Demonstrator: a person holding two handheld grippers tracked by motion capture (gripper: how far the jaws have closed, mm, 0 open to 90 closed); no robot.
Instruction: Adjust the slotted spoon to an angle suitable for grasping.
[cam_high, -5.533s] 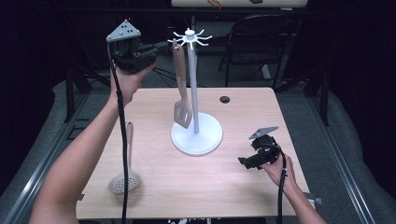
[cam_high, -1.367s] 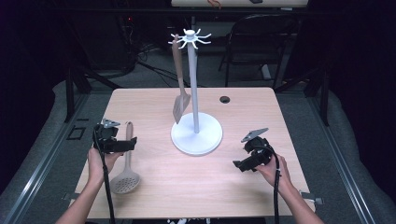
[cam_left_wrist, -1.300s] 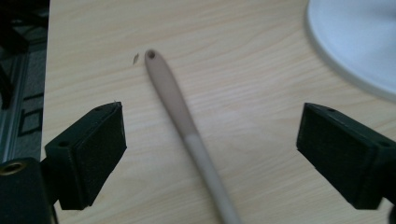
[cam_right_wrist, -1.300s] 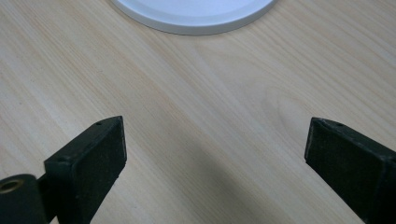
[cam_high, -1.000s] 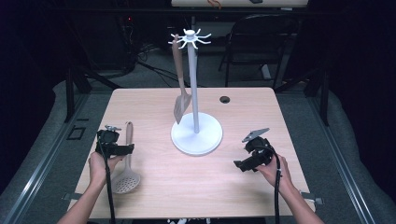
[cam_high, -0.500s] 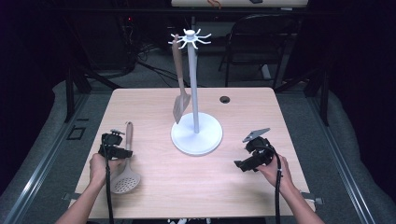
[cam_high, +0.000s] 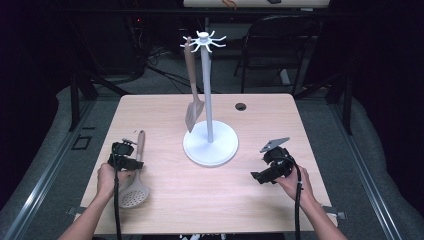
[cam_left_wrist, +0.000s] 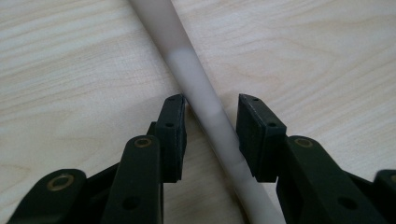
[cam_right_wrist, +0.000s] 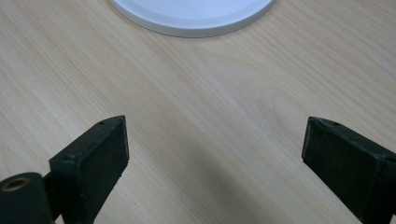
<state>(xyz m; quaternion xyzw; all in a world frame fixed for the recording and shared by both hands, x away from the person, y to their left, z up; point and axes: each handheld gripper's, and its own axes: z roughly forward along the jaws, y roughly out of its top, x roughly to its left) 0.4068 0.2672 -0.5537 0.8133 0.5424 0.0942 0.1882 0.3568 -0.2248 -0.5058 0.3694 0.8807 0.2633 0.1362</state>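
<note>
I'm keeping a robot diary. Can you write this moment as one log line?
left tongs: closing around skimmer handle, gap remains | right tongs: open, idle | spatula: hanging on rack

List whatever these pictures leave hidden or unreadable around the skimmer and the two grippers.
- Skimmer handle in the left gripper view: both ends cut off by the picture's edges; its far part is blurred.
- Left gripper: jaws have just been closing around the handle; contact at the right pad can't be made out.
- Stand base in the right gripper view: cut off by the top edge.
</note>
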